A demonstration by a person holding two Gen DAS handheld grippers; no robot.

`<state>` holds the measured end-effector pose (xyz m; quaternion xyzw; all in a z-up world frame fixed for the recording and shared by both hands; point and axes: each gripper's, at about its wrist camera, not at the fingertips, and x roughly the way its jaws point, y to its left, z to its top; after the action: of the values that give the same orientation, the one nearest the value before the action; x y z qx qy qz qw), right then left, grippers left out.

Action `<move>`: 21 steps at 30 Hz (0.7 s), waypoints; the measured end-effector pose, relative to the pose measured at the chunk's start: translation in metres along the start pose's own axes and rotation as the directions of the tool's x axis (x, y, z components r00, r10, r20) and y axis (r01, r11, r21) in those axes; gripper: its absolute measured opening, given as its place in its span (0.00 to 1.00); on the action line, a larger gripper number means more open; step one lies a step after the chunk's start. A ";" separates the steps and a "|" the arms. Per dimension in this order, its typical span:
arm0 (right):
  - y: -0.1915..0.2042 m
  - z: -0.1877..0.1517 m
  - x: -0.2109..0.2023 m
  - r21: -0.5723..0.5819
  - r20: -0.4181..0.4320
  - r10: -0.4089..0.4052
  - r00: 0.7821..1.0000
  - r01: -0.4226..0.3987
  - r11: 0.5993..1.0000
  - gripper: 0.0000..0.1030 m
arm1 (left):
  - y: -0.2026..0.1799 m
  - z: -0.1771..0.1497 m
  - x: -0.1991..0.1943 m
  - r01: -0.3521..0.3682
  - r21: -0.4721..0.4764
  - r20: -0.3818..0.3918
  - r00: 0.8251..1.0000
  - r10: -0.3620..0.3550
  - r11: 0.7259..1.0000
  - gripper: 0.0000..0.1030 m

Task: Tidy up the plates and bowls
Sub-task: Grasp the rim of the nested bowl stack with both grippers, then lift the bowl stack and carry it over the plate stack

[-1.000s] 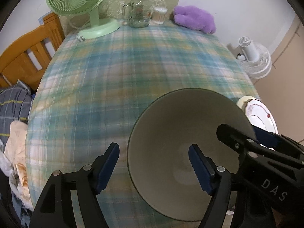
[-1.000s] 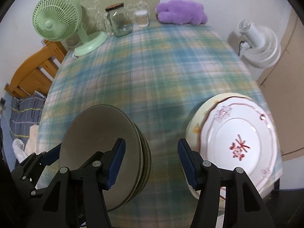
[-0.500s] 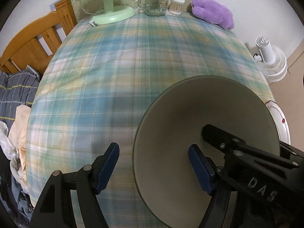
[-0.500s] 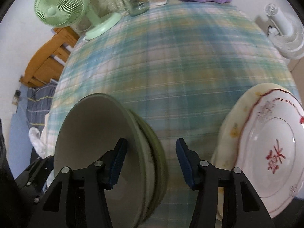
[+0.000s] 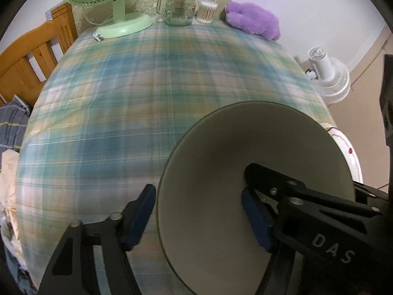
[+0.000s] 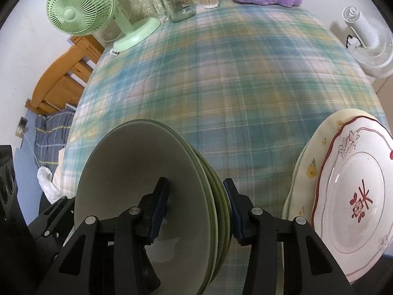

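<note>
A plaid cloth (image 6: 221, 86) covers the table ahead of me. My right gripper (image 6: 196, 207) straddles the near rim of the stacked green bowls (image 6: 147, 184), jaws closing, pads not visibly pressing; my left gripper (image 5: 196, 217) straddles the opposite rim, also closing. Floral plates (image 6: 343, 196) lie right of both.

Tablecloth (image 6: 221, 86): blue-green-yellow plaid. Stacked bowls (image 6: 137, 184): pale olive green. Top plate (image 6: 356, 196): white, red floral motif; plate under it (image 6: 312, 162): cream, yellow flowers. Fan (image 6: 73, 12): mint.
</note>
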<state>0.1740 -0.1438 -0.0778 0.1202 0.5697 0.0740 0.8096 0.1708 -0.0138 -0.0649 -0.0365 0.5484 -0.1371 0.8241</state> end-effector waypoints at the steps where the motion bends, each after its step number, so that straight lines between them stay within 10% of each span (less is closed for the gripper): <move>1: 0.002 0.000 0.000 -0.003 0.002 -0.012 1.000 0.012 1.000 0.47 | 0.000 -0.001 0.000 0.013 0.001 0.010 1.000 -0.013 1.000 0.64; 21: 0.015 -0.018 -0.017 0.062 0.043 -0.094 0.995 0.092 0.994 0.48 | 0.005 -0.009 -0.024 0.108 0.068 0.057 0.992 -0.112 0.992 0.51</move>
<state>0.1515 -0.1317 -0.0638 0.1197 0.5577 0.0162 0.8212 0.1544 -0.0019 -0.0479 -0.0442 0.5154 -0.1990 0.8324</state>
